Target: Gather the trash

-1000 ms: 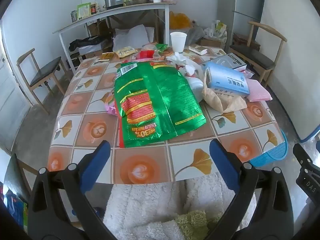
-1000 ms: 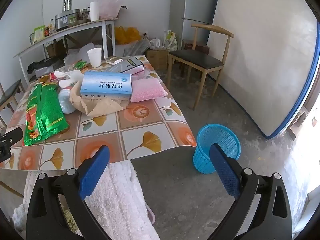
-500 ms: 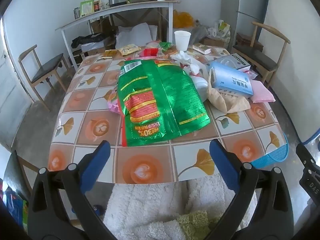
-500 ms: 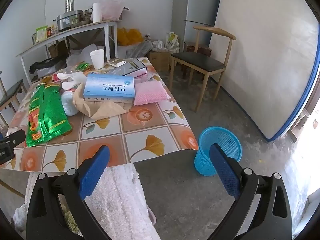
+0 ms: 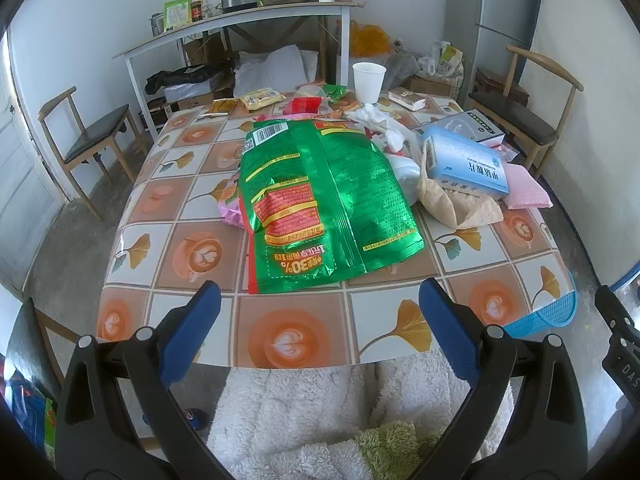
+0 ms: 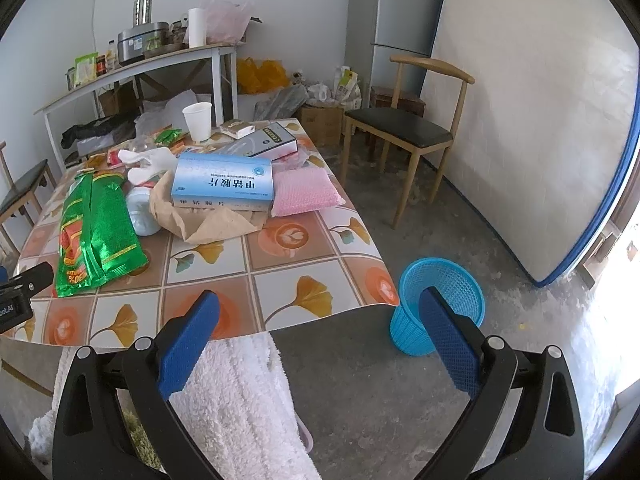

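A tiled table (image 5: 180, 248) is covered with litter. A large green snack bag (image 5: 320, 196) lies in the middle; it also shows in the right wrist view (image 6: 96, 228). Beside it are a blue medicine box (image 5: 464, 164) (image 6: 224, 182) on crumpled brown paper (image 5: 460, 204), a pink sponge (image 6: 304, 192), white tissues (image 5: 376, 120) and a paper cup (image 5: 369, 82). A blue mesh bin (image 6: 438, 304) stands on the floor right of the table. My left gripper (image 5: 320, 332) is open and empty over the table's near edge. My right gripper (image 6: 320, 336) is open and empty, between table corner and bin.
Wooden chairs stand at the left (image 5: 92, 140) and right (image 6: 404, 128). A white shelf table (image 5: 240, 20) with pots stands at the back, a fridge (image 6: 392, 20) in the corner. White fleece (image 6: 240, 400) lies below the grippers. Small wrappers (image 5: 264, 98) lie at the table's far end.
Both grippers have drifted slightly, so the table sits a little lower and nearer in view. Both stay open and empty. Nothing on the table has moved.
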`<state>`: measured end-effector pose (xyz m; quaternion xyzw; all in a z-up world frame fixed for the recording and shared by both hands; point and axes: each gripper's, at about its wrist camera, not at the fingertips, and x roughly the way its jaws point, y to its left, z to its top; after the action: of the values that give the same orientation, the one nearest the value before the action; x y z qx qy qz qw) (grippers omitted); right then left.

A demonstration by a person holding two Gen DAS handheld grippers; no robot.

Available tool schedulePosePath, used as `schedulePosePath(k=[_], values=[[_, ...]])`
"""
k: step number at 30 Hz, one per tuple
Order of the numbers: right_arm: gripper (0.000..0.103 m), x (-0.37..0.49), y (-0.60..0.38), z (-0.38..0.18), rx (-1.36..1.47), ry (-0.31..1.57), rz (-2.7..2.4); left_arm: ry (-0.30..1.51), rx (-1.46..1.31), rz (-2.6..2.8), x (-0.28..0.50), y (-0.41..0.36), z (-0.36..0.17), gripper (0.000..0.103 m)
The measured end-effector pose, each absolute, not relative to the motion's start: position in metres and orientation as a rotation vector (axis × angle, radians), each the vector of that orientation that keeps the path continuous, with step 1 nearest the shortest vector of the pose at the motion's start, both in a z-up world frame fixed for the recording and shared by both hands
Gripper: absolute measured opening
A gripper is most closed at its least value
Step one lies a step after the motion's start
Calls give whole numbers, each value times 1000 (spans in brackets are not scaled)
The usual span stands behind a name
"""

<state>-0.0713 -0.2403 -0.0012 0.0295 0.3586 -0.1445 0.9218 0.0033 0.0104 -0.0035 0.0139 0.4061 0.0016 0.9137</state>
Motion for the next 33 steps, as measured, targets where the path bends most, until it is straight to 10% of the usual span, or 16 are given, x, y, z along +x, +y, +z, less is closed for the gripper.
schedulePosePath(k=[33], values=[[97, -75, -248, -3, 72, 745, -319, 856, 35, -32, 1, 0, -4, 95]])
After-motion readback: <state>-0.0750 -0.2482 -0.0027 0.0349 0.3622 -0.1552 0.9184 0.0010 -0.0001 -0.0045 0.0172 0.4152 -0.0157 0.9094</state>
